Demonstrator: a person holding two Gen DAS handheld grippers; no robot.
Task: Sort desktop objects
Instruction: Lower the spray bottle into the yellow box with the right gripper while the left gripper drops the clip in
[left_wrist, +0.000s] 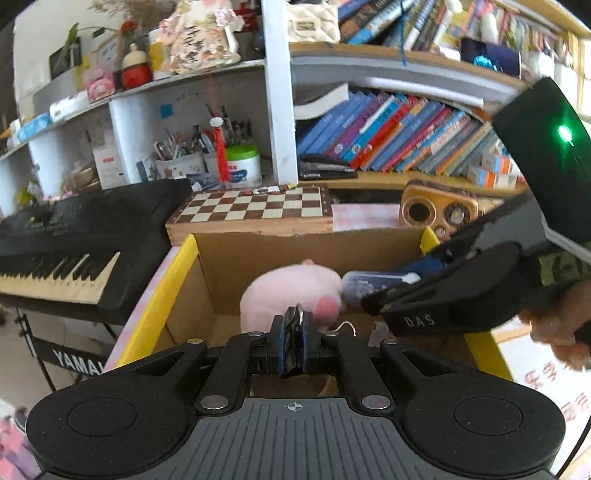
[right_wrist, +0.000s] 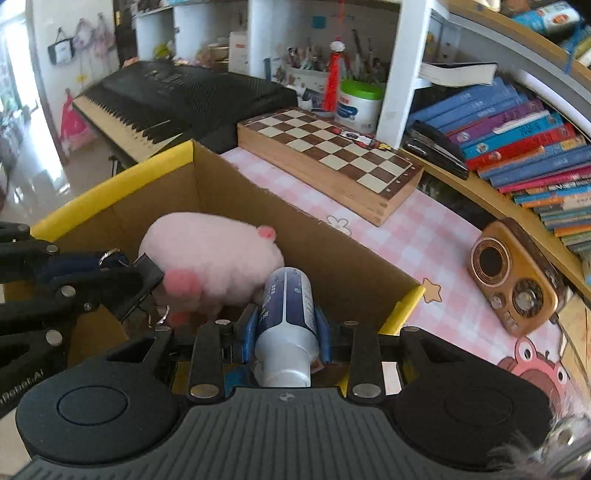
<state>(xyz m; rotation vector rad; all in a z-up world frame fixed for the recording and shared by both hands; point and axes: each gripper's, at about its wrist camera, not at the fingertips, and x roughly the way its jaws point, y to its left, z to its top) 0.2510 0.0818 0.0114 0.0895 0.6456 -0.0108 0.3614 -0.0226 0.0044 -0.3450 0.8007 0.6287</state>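
1. The right gripper (right_wrist: 284, 328) is clamped on a white and blue bottle (right_wrist: 286, 317), held by its lower body with the long axis running straight out along the fingers, so the cap end sits back toward the camera and the rounded far end points forward and down into the cardboard box (right_wrist: 236, 192).
2. The bottle hangs above the box's near right corner, just beside the pink plush toy (right_wrist: 210, 258) already lying inside (the two look close to touching, though I cannot tell for sure).
3. The left gripper (left_wrist: 293, 325) is pinched almost fully shut on something thin with a small metal ring (left_wrist: 345, 326) hanging from it, probably a keyring; what it is beyond that is hidden.
4. It too hovers over the box, on the plush toy's other side, so both hands are about equally near the drop spot.
5. My judgement: the next move is a release into the box, and the free floor lies to the right of the toy.
6. The bottle looks smooth, rigid and cylindrical, likely to roll once it lands.
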